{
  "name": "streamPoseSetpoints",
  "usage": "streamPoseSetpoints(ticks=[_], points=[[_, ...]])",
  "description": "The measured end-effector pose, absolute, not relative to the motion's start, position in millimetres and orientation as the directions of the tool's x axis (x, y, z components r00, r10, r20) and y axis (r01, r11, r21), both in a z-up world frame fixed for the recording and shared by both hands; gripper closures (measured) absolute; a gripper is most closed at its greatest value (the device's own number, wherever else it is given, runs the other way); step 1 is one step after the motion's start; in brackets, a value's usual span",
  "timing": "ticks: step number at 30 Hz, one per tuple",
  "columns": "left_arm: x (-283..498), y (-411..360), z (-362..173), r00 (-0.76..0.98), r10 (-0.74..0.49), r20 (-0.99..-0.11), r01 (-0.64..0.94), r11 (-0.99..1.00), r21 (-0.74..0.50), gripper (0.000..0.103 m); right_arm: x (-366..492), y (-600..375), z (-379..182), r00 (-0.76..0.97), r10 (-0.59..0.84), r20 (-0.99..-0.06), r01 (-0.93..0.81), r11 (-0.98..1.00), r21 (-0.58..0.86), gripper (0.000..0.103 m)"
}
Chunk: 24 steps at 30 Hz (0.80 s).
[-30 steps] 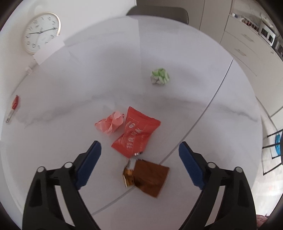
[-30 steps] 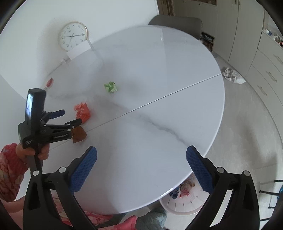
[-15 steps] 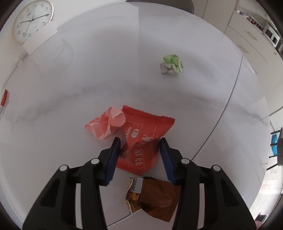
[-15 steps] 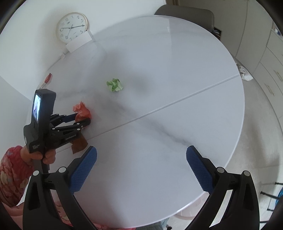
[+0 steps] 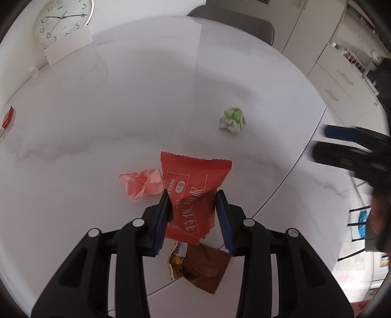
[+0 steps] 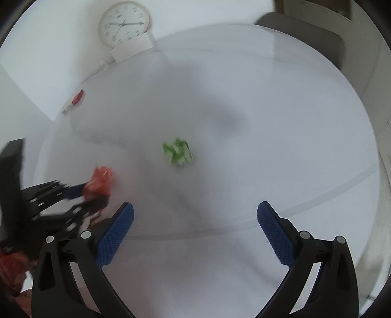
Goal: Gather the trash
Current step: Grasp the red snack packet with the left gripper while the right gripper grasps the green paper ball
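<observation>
My left gripper [image 5: 193,195] is shut on a red snack packet [image 5: 193,193], its blue pads pressing both sides of the packet above the white round table [image 5: 146,97]. A crumpled pink paper [image 5: 143,183] lies just left of it. A torn brown wrapper [image 5: 202,269] lies below the packet. A crumpled green paper [image 5: 232,119] lies farther off to the right; it also shows in the right wrist view [image 6: 178,151]. My right gripper [image 6: 195,211] is open and empty, above the table short of the green paper. The left gripper with the red packet [image 6: 100,183] shows blurred at the left there.
A wall clock [image 5: 62,20] and a white card [image 5: 68,49] stand at the table's far left edge. A small red item [image 5: 7,119] lies at the left rim. A grey chair [image 5: 234,22] stands behind the table. Cabinets [image 5: 342,80] stand at the right.
My left gripper has closed from wide open onto the red packet. My right gripper has moved forward over the table toward the green paper.
</observation>
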<state>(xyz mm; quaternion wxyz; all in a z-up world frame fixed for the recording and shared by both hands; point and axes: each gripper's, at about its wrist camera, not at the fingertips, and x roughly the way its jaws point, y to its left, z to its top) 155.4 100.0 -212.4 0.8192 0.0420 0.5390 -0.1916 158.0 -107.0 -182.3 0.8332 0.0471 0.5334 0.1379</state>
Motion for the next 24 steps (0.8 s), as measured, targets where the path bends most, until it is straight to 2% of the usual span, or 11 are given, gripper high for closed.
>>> streamPoseSetpoints(ticks=[8, 11, 15, 18, 24], points=[[147, 112, -195, 0.354, -0.302, -0.885, 0.341, 0.923, -0.178, 0.066, 220, -80, -218, 0.356, 0.285, -0.890, -0.245, 0.948, 0.205, 0.016], [145, 116, -188, 0.362, -0.300, -0.883, 0.349, 0.921, -0.170, 0.066, 230, -69, -227, 0.334, 0.289, -0.897, -0.273, 0.941, 0.201, 0.026], [139, 127, -178, 0.368, -0.301, -0.880, 0.345, 0.923, -0.172, 0.066, 232, -55, -232, 0.338, 0.278, -0.899, -0.318, 0.933, 0.169, 0.045], [134, 130, -174, 0.367, -0.296, -0.882, 0.340, 0.925, -0.169, 0.066, 233, -49, -232, 0.347, 0.260, -0.901, -0.339, 0.931, 0.138, 0.069], [135, 121, -171, 0.364, -0.293, -0.884, 0.341, 0.925, -0.166, 0.066, 225, -55, -218, 0.370, 0.281, -0.885, -0.318, 0.934, 0.163, 0.070]])
